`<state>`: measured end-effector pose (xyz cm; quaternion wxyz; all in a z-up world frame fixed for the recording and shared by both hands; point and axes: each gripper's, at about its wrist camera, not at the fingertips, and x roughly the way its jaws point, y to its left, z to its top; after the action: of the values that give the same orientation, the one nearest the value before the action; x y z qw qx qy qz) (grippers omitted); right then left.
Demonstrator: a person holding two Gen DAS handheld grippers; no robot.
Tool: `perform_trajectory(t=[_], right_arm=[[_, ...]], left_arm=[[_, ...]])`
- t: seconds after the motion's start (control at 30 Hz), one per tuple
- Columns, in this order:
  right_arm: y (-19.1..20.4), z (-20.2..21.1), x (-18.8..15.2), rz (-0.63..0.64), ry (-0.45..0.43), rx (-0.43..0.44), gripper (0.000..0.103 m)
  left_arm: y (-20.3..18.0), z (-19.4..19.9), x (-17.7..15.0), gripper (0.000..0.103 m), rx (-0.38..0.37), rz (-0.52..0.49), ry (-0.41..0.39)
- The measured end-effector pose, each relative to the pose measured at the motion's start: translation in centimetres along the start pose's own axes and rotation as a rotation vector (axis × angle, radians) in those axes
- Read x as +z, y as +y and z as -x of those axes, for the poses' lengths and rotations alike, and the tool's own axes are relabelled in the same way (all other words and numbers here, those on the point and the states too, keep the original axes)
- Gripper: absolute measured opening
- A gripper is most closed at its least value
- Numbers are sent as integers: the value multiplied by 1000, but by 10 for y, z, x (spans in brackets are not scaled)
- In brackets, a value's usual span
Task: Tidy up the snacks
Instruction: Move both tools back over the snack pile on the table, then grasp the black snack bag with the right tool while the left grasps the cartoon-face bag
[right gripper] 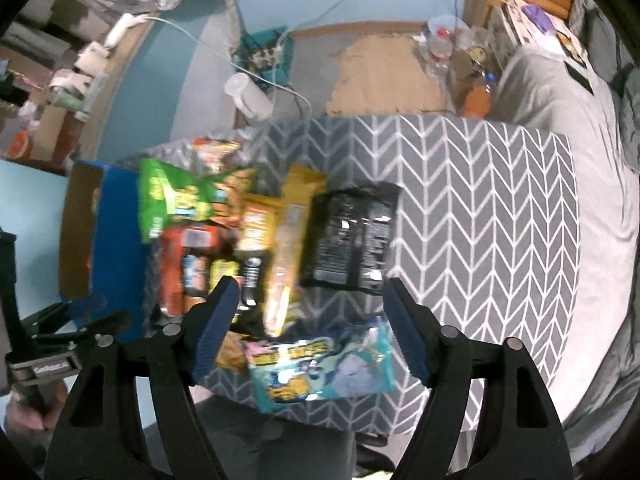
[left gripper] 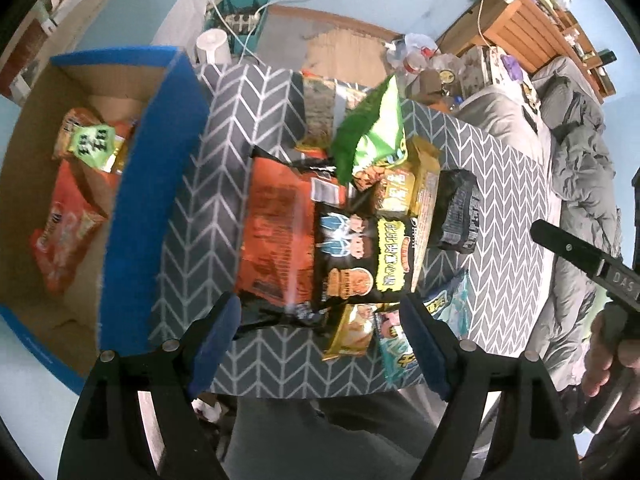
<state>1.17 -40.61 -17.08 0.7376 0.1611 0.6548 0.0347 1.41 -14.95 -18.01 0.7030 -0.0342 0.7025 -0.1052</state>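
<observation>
A pile of snack packs lies on the grey chevron table [left gripper: 500, 200]. It holds a big orange bag [left gripper: 276, 232], a black cartoon bag [left gripper: 360, 252], a green bag [left gripper: 372, 132], yellow packs [left gripper: 408, 188], a black pack [left gripper: 456, 212] and a light-blue pack [left gripper: 400, 344]. My left gripper [left gripper: 320, 340] is open above the near edge of the pile, empty. My right gripper [right gripper: 312, 328] is open above the light-blue pack [right gripper: 320, 364], empty. The green bag [right gripper: 176, 200] and black pack [right gripper: 352, 236] also show in the right wrist view.
A blue cardboard box [left gripper: 136, 184] with several snacks inside [left gripper: 68, 216] stands left of the table; it also shows in the right wrist view [right gripper: 116, 232]. A grey bed [left gripper: 576, 184] lies to the right. A white cylinder [left gripper: 212, 46] and cables sit on the floor behind.
</observation>
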Motion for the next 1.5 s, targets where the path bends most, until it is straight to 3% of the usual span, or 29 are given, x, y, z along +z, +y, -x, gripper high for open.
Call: perform_trajectory(t=[0.1,0.37,0.63,0.8,1.1,1.2,1.33,1.5], right_arm=[[-13,-13,2,-23,16,-11,84],[-31,-57,13,-77,88,-15,85],[-33,-96,21,-76,124,-47,84],[-35,-108,22,-96,143,-39,84],[-18,-120,28,-77,147,-73,86],[-1,-130,30,-16,165,-135,82],[10,-132,24,61,166,-213,65],[12,-133,20,85,165,-197,63]], left_arm=[[-7,-10,2,90,-10,18,9],[-20,-32,9,91,5,58,10],[-15,-55,12,93,18,174,34],[-15,-63,10,93,1,238,32],[-28,-74,10,97,14,253,33],[-32,-80,11,97,27,242,39],[-39,-86,13,97,42,221,46],[-46,-95,14,100,69,195,52]])
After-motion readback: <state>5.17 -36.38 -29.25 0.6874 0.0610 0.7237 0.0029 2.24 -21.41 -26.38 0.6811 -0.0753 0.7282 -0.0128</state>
